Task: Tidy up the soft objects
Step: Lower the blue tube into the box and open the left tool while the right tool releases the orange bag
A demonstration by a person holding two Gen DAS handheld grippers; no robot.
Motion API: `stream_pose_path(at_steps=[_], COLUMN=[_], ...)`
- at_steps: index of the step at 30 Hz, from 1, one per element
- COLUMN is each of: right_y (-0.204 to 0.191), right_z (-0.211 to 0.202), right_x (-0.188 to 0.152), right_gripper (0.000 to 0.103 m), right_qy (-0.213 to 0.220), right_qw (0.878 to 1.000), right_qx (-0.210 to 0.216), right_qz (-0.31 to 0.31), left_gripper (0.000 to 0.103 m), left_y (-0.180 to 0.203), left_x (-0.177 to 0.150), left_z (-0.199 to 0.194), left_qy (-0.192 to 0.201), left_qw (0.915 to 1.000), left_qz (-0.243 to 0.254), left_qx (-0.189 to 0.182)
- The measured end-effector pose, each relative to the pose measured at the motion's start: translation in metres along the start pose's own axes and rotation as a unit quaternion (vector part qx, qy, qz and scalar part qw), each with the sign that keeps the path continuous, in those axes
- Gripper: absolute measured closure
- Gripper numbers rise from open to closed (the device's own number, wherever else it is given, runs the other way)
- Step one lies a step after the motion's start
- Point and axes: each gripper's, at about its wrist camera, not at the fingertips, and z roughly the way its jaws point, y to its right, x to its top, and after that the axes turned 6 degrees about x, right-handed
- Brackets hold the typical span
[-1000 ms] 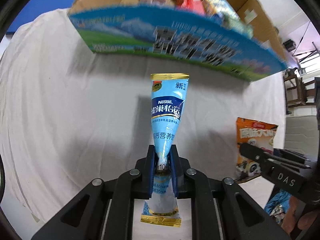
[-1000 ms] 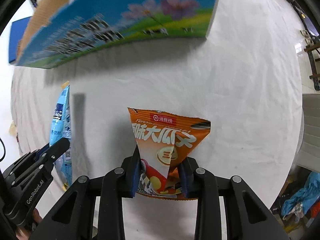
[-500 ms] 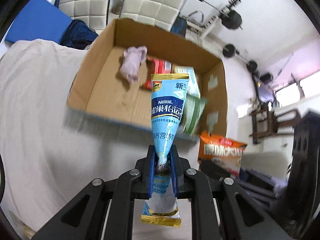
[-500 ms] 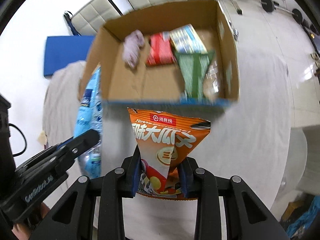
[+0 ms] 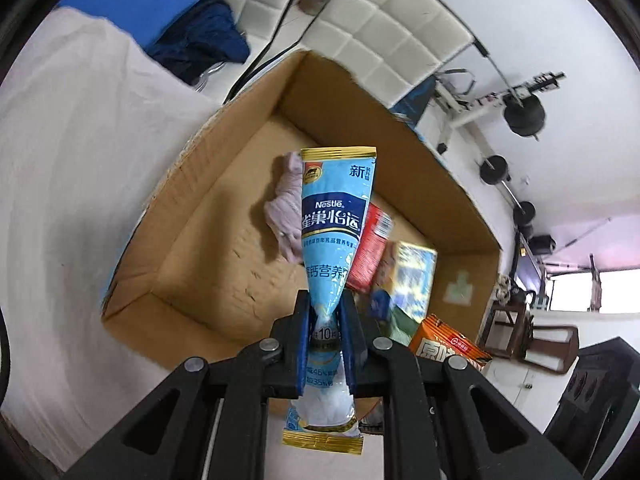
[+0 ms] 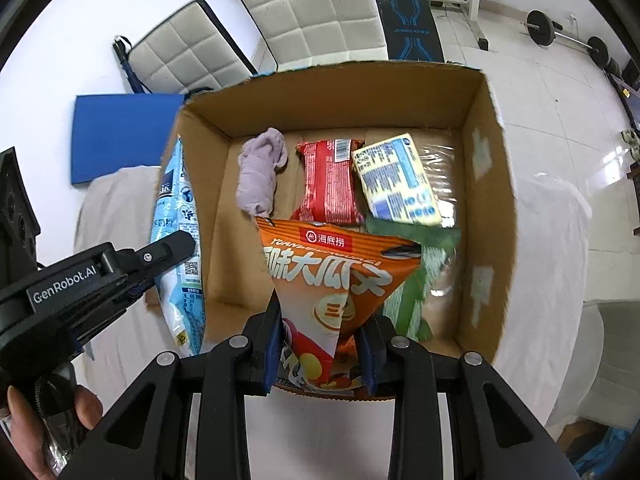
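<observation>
My left gripper point(image 5: 326, 344) is shut on a light blue Nestle pouch point(image 5: 334, 224) and holds it above the near left part of the open cardboard box point(image 5: 192, 184). My right gripper point(image 6: 320, 354) is shut on an orange snack bag point(image 6: 332, 276), held over the near edge of the same box point(image 6: 486, 200). The left gripper point(image 6: 132, 268) and its blue pouch point(image 6: 178, 240) show at the left of the right wrist view. Inside the box lie a lilac cloth point(image 6: 260, 172), a red packet point(image 6: 328, 184), a yellow-blue packet point(image 6: 396, 180) and a green packet point(image 6: 420, 276).
The box stands on a table covered by a white cloth point(image 5: 68, 168). White padded chairs point(image 6: 312, 8), a blue mat point(image 6: 120, 136) and gym weights point(image 6: 560, 36) stand beyond the box. Dark furniture point(image 5: 592, 396) is at the right.
Both grippers have risen with their bags from table level in front of the box to above its near rim. The box interior has come into full view.
</observation>
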Motion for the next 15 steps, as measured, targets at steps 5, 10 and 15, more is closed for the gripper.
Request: stream_pose_path(at_steps=[5,10,15], right_y=[-0.005,-0.007,-0.003], right_z=[0.039,0.074,0.101], right_x=[0.016,0.021,0.020], right_gripper=[0.070,0.069,0.069], right_qy=[-0.028,-0.054,-0.083], right_qw=[0.999,0.998,0.996], right_qx=[-0.010,-0.021,-0.012], right_qz=[-0.018,-0.037,-0.043], left_gripper=[0.091,0.091,0.090], left_y=[-0.013,-0.021,-0.020], left_x=[0.005,0.004,0.004], left_z=[0.029,0.045,0.051], left_qy=[-0.033,-0.046,-0.051], left_qw=[0.9991,0.9983,0.9981], left_qz=[-0.026,-0.027,-0.012], left_qx=[0.005,0.024,0.031])
